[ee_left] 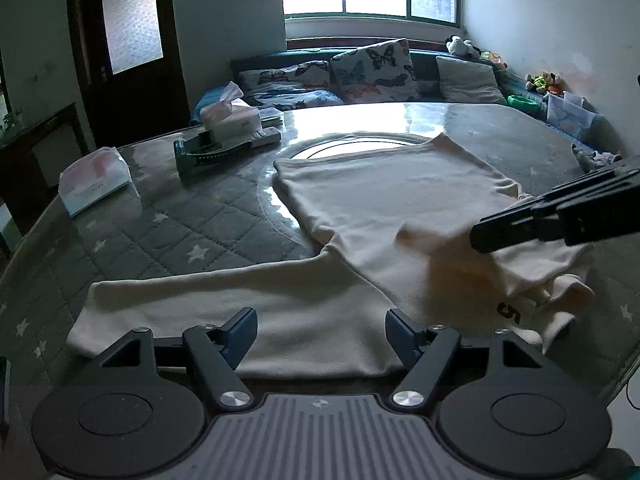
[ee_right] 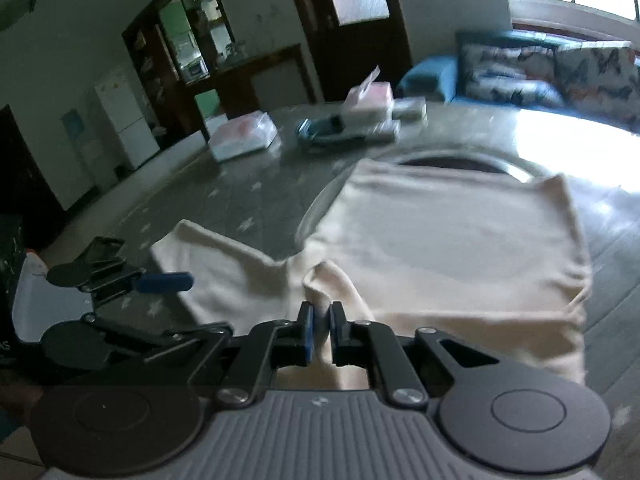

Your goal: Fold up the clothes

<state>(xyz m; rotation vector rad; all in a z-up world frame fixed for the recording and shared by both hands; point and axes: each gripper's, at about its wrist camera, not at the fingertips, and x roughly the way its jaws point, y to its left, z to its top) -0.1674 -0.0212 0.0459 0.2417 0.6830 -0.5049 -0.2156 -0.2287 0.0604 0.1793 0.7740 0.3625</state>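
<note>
1. Because a fold needs one edge carried while the rest lies flat, the right gripper (ee_right: 320, 330) pinches a ridge of the cream, soft knit long-sleeved top (ee_left: 384, 200) between its nearly closed jaws, the fabric rising in a pleat just ahead of them.
2. Beside that top's near sleeve, the left gripper (ee_left: 321, 334) hangs with jaws wide apart and nothing between them, probably so it can take the sleeve for the following fold.
3. The top lies spread on the grey star-quilted table cover (ee_left: 168, 236), its body flat towards the window, its right side bunched under the right gripper.
4. Beyond the top, well apart from it, sit a white tissue pack (ee_left: 94, 182) and a boxed tissue holder (ee_left: 230, 116), seemingly parked clear of the folding area.
</note>
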